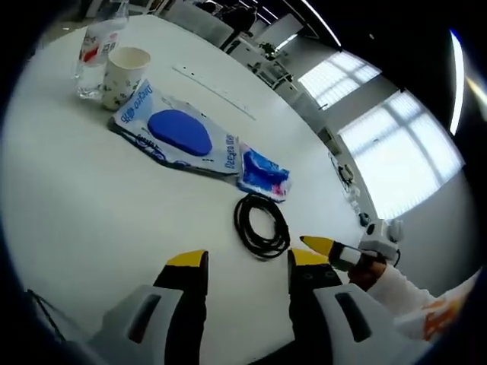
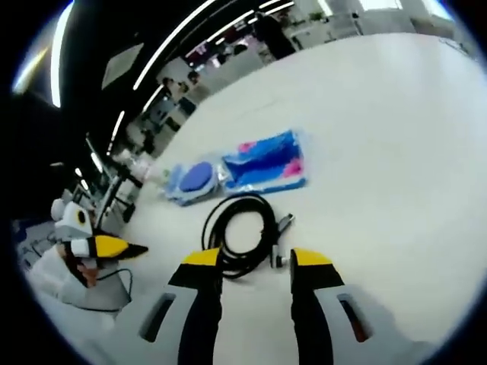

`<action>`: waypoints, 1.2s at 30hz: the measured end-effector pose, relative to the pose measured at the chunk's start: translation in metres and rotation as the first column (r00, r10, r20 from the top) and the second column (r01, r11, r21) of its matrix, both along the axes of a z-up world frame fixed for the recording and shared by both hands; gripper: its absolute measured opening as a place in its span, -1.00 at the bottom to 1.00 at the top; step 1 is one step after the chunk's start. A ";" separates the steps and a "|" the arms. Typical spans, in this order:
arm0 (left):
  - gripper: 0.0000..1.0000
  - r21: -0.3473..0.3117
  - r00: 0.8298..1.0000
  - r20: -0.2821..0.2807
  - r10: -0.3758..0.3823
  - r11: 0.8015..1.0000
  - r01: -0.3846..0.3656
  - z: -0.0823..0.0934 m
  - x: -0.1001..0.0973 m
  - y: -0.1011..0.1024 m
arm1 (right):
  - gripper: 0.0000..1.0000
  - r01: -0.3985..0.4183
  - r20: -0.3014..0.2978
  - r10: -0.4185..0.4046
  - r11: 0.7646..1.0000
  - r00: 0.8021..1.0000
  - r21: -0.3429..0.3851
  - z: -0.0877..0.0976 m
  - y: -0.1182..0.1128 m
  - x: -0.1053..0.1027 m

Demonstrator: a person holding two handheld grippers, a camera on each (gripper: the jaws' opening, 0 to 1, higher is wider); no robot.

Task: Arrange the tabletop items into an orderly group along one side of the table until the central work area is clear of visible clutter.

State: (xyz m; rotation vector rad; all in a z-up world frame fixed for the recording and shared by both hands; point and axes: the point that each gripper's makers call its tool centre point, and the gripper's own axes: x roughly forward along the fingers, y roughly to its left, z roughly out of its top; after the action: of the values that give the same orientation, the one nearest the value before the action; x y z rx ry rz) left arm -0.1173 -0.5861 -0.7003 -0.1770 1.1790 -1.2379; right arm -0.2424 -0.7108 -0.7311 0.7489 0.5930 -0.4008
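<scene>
Left gripper (image 1: 242,263): jaws parted, empty, over bare white table (image 1: 68,220); open surface to its left.
Right gripper (image 2: 256,261): jaws spread, holding nothing, tips at the near loop of the coiled black cable (image 2: 242,234); contact uncertain. Broad clear tabletop to the right.
Beyond the cable: small blue-pink packet (image 1: 264,173), then larger blue-print pouch (image 1: 176,134).
Farthest: paper cup (image 1: 125,75) beside a clear water bottle (image 1: 96,46), near the table edge.
</scene>
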 end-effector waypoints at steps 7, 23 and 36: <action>0.37 0.016 0.992 0.125 -0.032 0.999 0.030 -0.003 0.012 0.013 | -0.07 -0.049 -0.025 0.048 0.998 0.999 -0.035 0.007 0.014 -0.014; 0.65 0.091 0.927 0.372 -0.050 0.996 0.017 0.025 0.088 0.090 | 0.27 -0.168 -0.037 0.169 0.986 0.985 0.011 0.024 0.055 -0.028; 0.82 0.091 0.879 0.476 0.028 0.993 -0.081 0.067 0.143 0.142 | 0.40 -0.202 -0.054 0.204 0.979 0.978 0.033 0.048 0.072 -0.030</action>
State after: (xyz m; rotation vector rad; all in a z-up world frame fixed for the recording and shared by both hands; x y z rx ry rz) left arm 0.0254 -0.4441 -0.6334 0.1695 0.8014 -1.0823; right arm -0.2721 -0.6390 -0.6827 0.6971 0.7231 -0.2260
